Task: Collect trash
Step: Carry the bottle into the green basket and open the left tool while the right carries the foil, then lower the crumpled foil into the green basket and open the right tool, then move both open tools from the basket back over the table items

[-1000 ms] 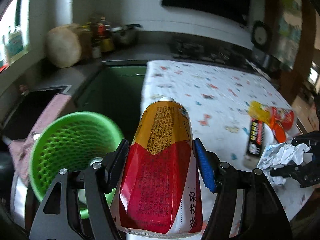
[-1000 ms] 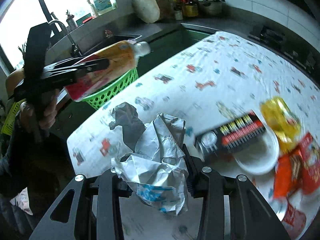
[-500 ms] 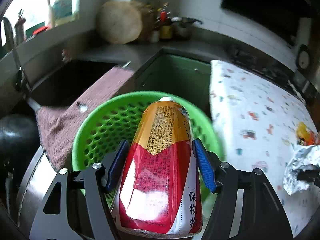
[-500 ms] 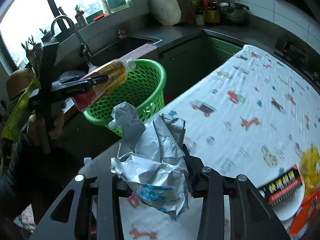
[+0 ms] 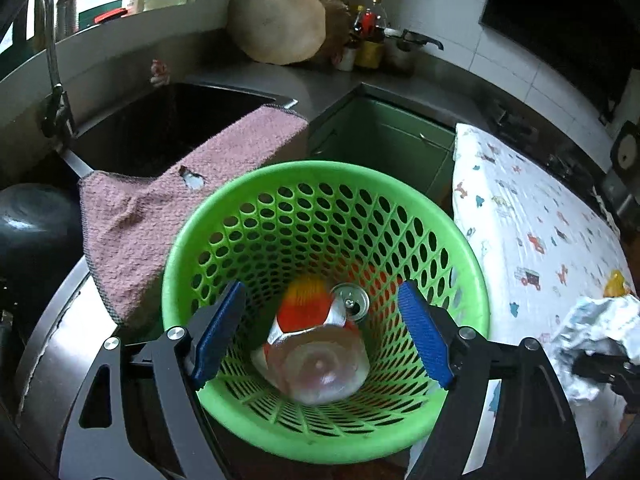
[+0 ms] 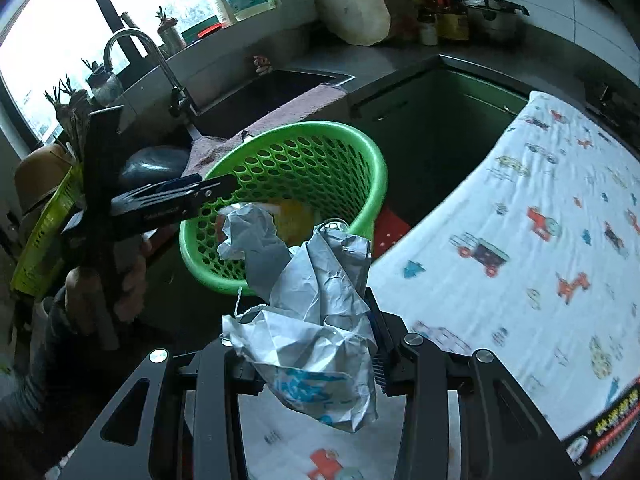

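Note:
A green perforated basket sits below my left gripper, whose jaws are opening with nothing pressed between the blue pads. Inside the basket a red and yellow plastic bottle, blurred, drops clear of the pads beside a silver can. My right gripper is shut on a crumpled silver wrapper just short of the basket, at the table edge. The right wrist view also shows the left gripper over the basket's rim and the bottle inside. The wrapper shows at the left view's right edge.
A pink towel hangs over the sink edge, touching the basket. The table with a patterned cloth lies to the right, a black box at its near corner. A hand holds the left gripper. A chopping board, bottles and a pot stand on the counter.
My left gripper swung from the table to above the basket, its jaws spread, and the bottle fell out into the basket. My right gripper carried the wrapper across the table toward the basket.

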`<state>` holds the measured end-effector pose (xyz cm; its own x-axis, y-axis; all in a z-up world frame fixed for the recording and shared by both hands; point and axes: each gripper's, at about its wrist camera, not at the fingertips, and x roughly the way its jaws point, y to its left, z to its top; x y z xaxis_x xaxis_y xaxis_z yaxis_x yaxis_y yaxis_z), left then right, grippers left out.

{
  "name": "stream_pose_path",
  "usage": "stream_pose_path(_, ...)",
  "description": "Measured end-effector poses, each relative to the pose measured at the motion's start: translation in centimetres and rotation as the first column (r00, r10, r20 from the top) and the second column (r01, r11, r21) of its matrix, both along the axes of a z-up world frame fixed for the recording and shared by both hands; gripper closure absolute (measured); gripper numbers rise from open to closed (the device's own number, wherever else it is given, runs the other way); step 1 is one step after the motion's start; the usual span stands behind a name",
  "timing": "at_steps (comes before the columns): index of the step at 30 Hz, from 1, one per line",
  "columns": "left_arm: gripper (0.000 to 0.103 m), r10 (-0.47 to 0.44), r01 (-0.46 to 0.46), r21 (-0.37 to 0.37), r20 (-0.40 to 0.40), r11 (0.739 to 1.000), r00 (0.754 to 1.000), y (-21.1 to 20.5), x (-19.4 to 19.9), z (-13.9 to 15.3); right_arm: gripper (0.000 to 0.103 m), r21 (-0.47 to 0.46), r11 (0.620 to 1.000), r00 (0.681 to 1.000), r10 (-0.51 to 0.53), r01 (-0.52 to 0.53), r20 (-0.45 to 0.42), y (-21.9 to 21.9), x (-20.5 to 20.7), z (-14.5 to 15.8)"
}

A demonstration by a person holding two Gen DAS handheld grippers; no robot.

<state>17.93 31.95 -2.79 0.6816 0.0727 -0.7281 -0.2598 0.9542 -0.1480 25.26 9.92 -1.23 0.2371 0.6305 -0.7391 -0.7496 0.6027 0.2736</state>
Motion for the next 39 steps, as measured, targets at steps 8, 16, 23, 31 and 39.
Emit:
stream_pose_path(8,0.025,0.015,-0.015,-0.009,0.029,1.0,0.999,0.4,-3.1,1.0,0.065,0.002,1.0,1.0,-0.019,0.019,-0.011,3.6,1.3,-1.4)
stream_pose_path(16,0.025,0.039,-0.038,-0.038,0.033,0.999,0.999,1.3,-5.2,0.9,0.065,-0.018,0.999,0.999,-0.032,0.032,-0.01,7.3,2.5,-2.4)
stream_pose_path(23,0.025,0.044,-0.042,-0.059,0.026,0.997,0.999,1.2,-5.9,0.5,0.058,-0.005,1.0,1.0,-0.023,0.022,-0.01,9.3,2.9,-2.4)
stream_pose_path(31,0.024,0.028,-0.027,-0.066,0.017,0.997,0.999,0.1,-5.9,0.2,0.028,0.046,0.999,0.999,-0.017,0.016,0.03,8.1,2.3,-0.6)
stream_pose_path(39,0.023,-0.018,0.02,-0.053,0.035,0.998,0.999,-2.3,-5.6,1.2,0.028,0.039,0.998,0.997,-0.042,0.039,0.067,2.8,1.1,0.8)
